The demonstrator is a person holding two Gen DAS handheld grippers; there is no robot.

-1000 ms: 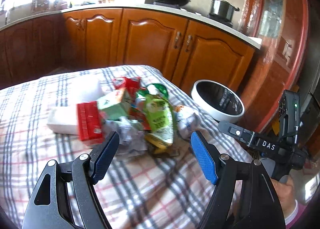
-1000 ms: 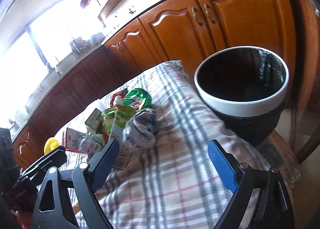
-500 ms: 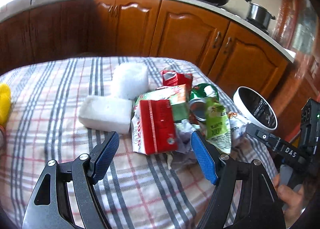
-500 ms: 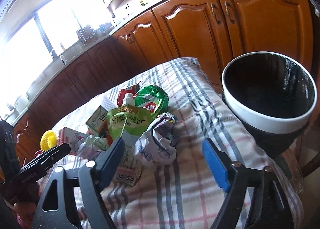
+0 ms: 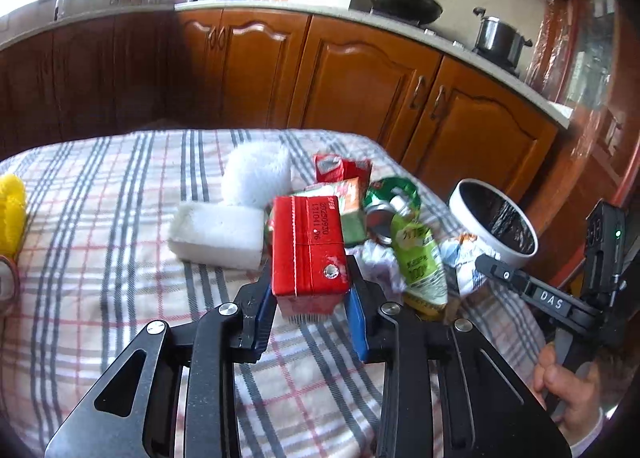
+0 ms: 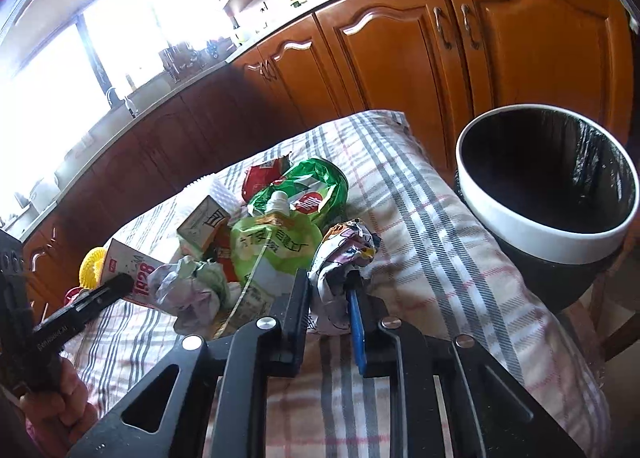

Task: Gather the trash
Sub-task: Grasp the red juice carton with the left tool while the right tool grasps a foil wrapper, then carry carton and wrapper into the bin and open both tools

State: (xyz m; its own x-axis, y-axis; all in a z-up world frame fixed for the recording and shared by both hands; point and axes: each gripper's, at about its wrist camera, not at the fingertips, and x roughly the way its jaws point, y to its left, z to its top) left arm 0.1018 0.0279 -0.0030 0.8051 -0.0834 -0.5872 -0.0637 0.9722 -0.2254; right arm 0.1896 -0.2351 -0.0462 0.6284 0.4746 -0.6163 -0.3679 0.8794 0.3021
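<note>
The plaid-covered table [image 5: 120, 258] is spread with litter, and the black-lined bin [image 6: 548, 234] stands just off its far right corner. The red carton [image 5: 308, 246] is pinched at its near end by the left gripper [image 5: 310, 310], at the left of the heap. The crumpled wrapper [image 6: 344, 258] is clamped by the right gripper [image 6: 328, 310], nearest the bin. Both should be lifted straight up, grips held firm, the wrapper carried over the rim first so neighbouring pouches are not dragged.

Both sets of jaws have closed: left gripper [image 5: 309, 308] onto the red carton [image 5: 307, 248], right gripper [image 6: 329, 312] onto the crumpled wrapper [image 6: 340, 258].
</note>
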